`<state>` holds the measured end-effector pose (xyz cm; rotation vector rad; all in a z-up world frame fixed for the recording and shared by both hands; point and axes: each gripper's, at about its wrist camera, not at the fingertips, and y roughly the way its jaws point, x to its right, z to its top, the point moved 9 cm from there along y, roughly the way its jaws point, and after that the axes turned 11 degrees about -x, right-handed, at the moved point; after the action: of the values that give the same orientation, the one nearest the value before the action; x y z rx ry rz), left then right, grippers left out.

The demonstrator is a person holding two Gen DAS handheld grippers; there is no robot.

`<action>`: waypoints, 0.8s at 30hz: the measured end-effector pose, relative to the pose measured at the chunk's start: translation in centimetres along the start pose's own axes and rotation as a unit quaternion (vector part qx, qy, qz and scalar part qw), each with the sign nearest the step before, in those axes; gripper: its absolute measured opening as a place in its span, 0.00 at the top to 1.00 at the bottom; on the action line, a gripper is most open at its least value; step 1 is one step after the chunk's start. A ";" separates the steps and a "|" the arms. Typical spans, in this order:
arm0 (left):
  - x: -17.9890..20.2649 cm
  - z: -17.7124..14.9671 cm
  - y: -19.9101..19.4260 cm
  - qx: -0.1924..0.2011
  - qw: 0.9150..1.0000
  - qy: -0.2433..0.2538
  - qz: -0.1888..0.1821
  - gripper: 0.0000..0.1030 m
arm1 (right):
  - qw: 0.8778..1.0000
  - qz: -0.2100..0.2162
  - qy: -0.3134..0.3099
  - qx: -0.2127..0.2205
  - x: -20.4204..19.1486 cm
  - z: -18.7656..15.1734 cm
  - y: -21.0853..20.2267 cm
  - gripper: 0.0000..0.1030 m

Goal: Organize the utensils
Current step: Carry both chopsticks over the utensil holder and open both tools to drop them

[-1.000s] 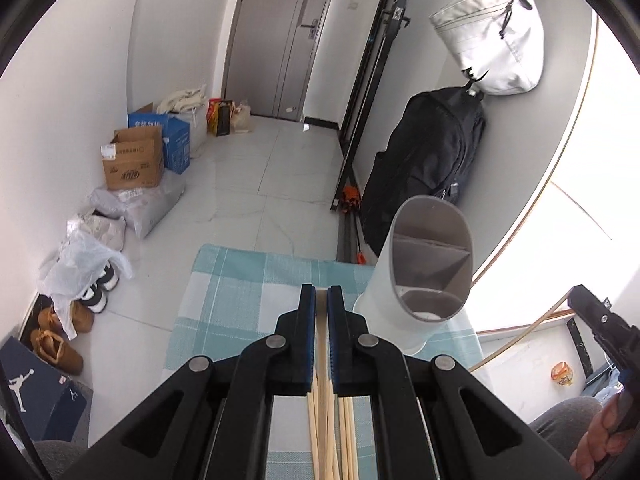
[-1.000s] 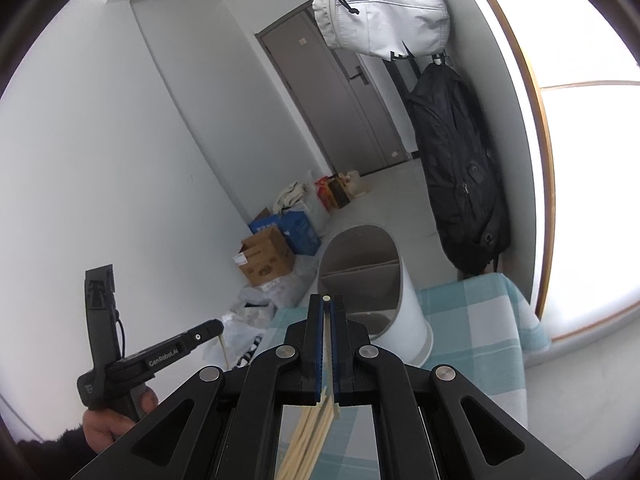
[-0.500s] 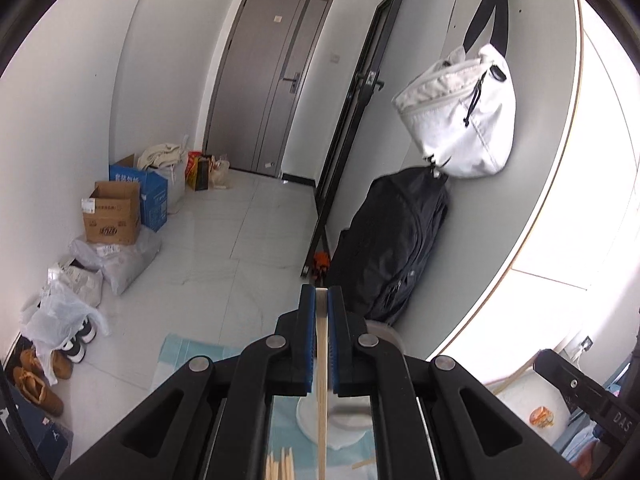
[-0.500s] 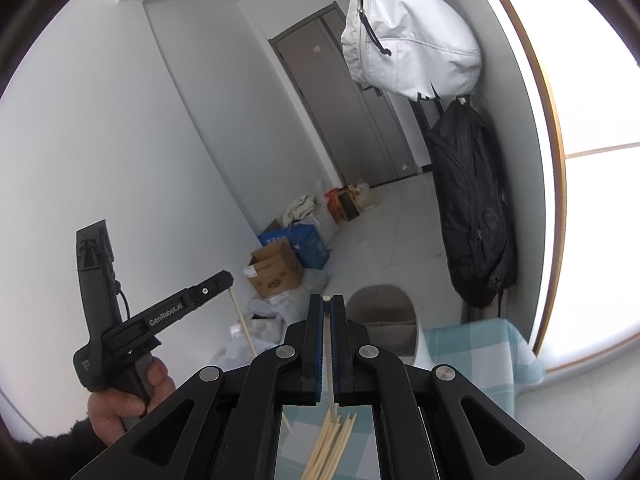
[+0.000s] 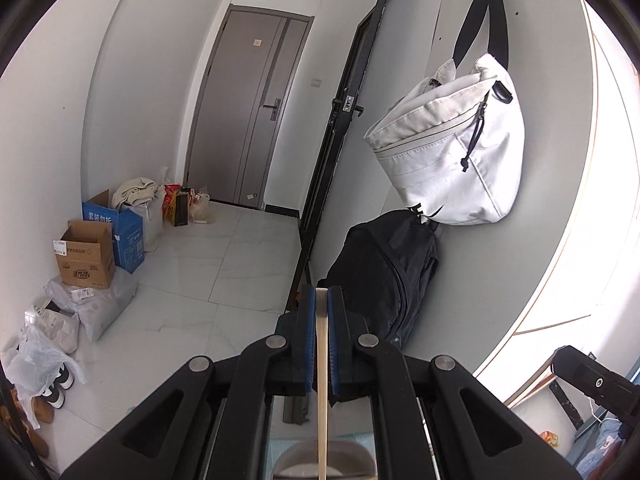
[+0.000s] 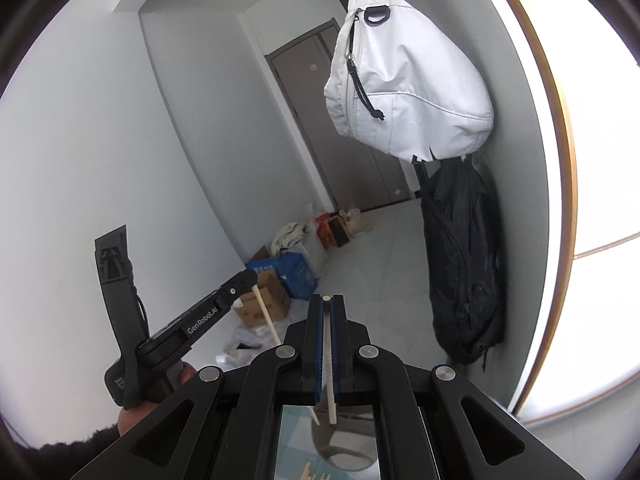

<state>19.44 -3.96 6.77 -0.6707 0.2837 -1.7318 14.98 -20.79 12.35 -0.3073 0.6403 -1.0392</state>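
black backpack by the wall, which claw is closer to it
Right. The backpack is just right of the right claw; the left claw is farther left, on the right claw's other side.

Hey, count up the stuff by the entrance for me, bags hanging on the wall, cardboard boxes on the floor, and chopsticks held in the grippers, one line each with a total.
Bags on the wall: 2, white bag and black backpack
Cardboard boxes: 2, brown box and blue box
Chopsticks held: 2, one in left gripper, one in right gripper
Total: 6
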 end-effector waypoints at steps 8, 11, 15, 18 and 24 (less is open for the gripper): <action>-0.2 -0.5 3.0 0.019 1.000 0.016 0.003 0.98 | 0.999 -0.013 -0.010 -0.030 1.6 0.2 4.4 0.97; -0.2 -1.4 3.5 0.024 0.999 0.028 -0.003 0.98 | 0.999 -0.015 -0.014 -0.046 1.8 -0.6 5.8 0.97; -0.7 -3.1 4.1 0.008 0.999 0.025 -0.019 0.98 | 0.997 -0.013 -0.012 -0.073 2.1 -2.0 8.0 0.97; -1.0 -4.0 4.2 -0.010 0.999 0.023 -0.040 0.98 | 0.996 -0.007 -0.011 -0.088 1.9 -3.0 9.3 0.97; -0.6 -5.0 3.3 -0.063 0.992 0.039 -0.100 0.98 | 0.995 0.025 0.007 -0.101 1.6 -4.2 10.5 0.95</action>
<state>19.29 -5.06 0.86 -0.7434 0.3936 -1.9478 20.26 -16.81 3.08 -0.4589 0.7637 -0.9310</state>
